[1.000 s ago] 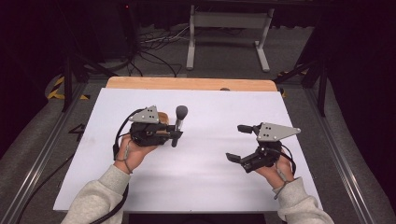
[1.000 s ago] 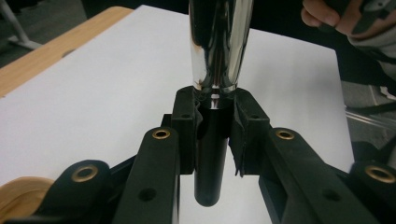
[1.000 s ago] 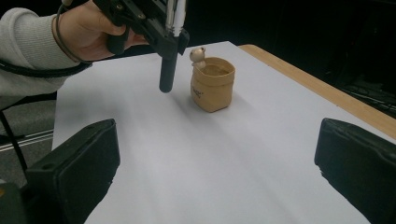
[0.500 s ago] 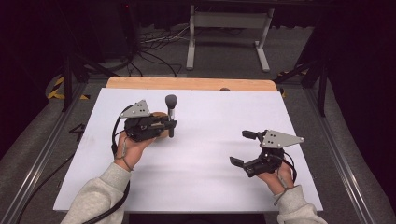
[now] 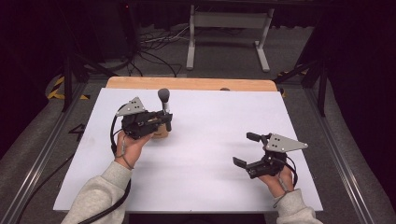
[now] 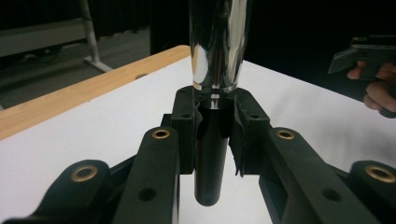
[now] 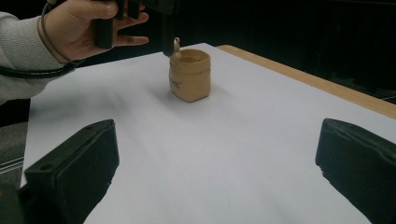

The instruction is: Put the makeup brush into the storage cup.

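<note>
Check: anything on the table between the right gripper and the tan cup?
Nothing. Right gripper view shows bare white table between the right gripper and the cup.

we see wide bare white tabletop (image 5: 201, 154) between both hands, open for passage. sole obstacle on surface: tan cup (image 7: 189, 75) near far left corner, left gripper (image 5: 164, 119) with chrome-topped tool (image 5: 164, 98) hanging over it. right gripper (image 5: 246, 149) near right edge, jaws apart, clear room ahead.
</note>
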A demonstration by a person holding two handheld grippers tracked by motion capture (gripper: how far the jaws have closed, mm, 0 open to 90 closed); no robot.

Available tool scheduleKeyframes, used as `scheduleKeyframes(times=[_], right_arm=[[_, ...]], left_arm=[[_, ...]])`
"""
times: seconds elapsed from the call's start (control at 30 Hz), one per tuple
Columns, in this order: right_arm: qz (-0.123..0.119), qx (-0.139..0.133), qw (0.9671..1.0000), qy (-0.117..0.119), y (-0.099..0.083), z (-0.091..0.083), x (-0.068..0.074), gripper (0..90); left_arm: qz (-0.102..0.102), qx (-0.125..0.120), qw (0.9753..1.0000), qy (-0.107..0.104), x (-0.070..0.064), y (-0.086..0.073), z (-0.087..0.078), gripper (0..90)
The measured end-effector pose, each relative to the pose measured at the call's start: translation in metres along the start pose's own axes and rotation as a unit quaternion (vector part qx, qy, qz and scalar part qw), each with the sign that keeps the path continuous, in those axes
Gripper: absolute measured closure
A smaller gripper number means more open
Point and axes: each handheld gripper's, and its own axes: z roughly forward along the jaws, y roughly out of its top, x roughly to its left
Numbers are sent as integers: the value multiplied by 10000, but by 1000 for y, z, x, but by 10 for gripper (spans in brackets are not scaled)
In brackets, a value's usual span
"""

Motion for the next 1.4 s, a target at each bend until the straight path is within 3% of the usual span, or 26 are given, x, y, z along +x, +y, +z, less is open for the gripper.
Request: scheduleKeyframes(times=[0.27, 0.37, 0.5, 0.8, 1.4], right_arm=[[67, -48, 10000, 34, -4, -2, 0, 0], [95, -34, 9999, 34, -5, -2, 0, 0], [126, -35, 9999, 77, -6, -2, 0, 1], [169, -73, 9998, 78, -7, -4, 0, 1], [185, -45, 9996, 194, -9, 0, 2, 1]], left_arm=[[-81, -159, 9989, 432, 2, -2, 0, 739], [-151, -164, 9985, 503, 3, -2, 0, 739], [-129, -174, 9966, 798, 1, -2, 3, 739], [-229, -255, 9919, 1220, 8, -8, 3, 739], [-283, -326, 9878, 1497, 18, -23, 12, 738]])
